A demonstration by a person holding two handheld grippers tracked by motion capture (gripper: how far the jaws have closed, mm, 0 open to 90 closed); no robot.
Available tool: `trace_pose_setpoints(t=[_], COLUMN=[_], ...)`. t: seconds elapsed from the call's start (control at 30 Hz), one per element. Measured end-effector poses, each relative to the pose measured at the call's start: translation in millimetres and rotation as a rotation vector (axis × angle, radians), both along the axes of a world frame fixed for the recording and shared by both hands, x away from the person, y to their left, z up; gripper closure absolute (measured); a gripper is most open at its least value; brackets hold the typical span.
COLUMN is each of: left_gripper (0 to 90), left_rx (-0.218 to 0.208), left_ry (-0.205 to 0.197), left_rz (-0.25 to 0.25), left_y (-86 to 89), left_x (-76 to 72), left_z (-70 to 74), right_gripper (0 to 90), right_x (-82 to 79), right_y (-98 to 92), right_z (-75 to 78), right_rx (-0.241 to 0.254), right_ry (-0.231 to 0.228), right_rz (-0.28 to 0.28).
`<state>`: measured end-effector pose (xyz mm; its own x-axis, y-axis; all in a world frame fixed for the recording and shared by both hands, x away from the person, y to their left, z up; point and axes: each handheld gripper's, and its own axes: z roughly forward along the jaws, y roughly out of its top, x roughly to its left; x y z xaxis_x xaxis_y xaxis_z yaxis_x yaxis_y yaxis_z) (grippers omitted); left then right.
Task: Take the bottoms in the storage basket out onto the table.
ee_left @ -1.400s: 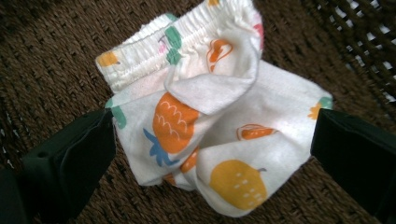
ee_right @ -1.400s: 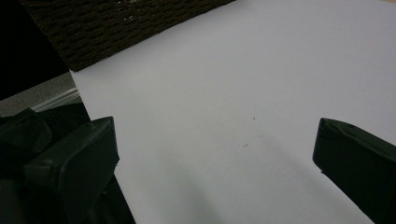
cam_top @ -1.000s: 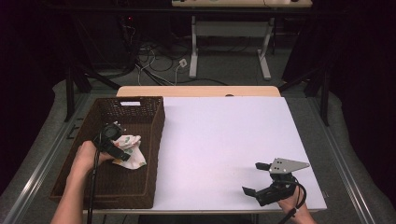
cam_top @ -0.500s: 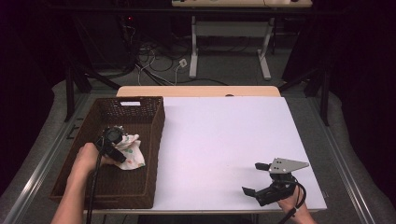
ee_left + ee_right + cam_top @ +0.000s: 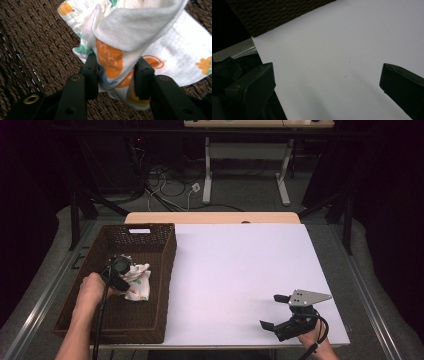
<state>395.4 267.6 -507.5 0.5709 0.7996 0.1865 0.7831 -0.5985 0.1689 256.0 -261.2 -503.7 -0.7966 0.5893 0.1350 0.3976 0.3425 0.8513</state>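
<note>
A white cloth [image 5: 139, 281] printed with orange and green shapes lies bunched in the brown wicker basket [image 5: 150, 245] at the table's left. My left gripper [image 5: 121, 270] reaches into the basket; its jaws have just been closing and now pinch a fold of the cloth [image 5: 117, 45], with the left gripper [image 5: 116, 72] shut on the fabric between its pads. My right gripper [image 5: 274, 311] rests on the white table top near the front right corner, its jaws spread wide and empty, as the right gripper [image 5: 325, 80] also shows over bare table.
The white table top [image 5: 240, 270] spreads right of the basket. The basket's woven side [image 5: 274, 15] stands beyond my right gripper. Table legs and cables lie on the floor behind the table's far edge.
The left gripper's jaws have closed onto the cloth in the basket, and the cloth has bunched up slightly. The right gripper has stayed put.
</note>
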Motion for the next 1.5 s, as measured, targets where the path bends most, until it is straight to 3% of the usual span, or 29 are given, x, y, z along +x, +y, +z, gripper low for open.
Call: trace_pose_setpoints(t=[0.33, 1.13, 1.5], left_gripper=[66.3, 66.7, 66.6], left_rx=[-0.035, -0.064, -0.048], left_ry=[-0.006, -0.039, -0.054], left_rz=[-0.021, -0.070, -0.086], left_y=[1.2, 1.6, -0.7], left_x=[-3.3, -17.1, -21.4], left_z=[6.5, 31.9, 41.1], right_gripper=[0.0, 0.0, 0.0], right_x=[-1.0, -0.8, -1.2], right_y=[-0.6, -1.7, -1.8], right_z=[0.5, 0.3, 0.1], right_rx=[0.009, 0.005, 0.005], right_ry=[-0.005, -0.008, -0.006], right_rz=[-0.010, -0.008, -0.011])
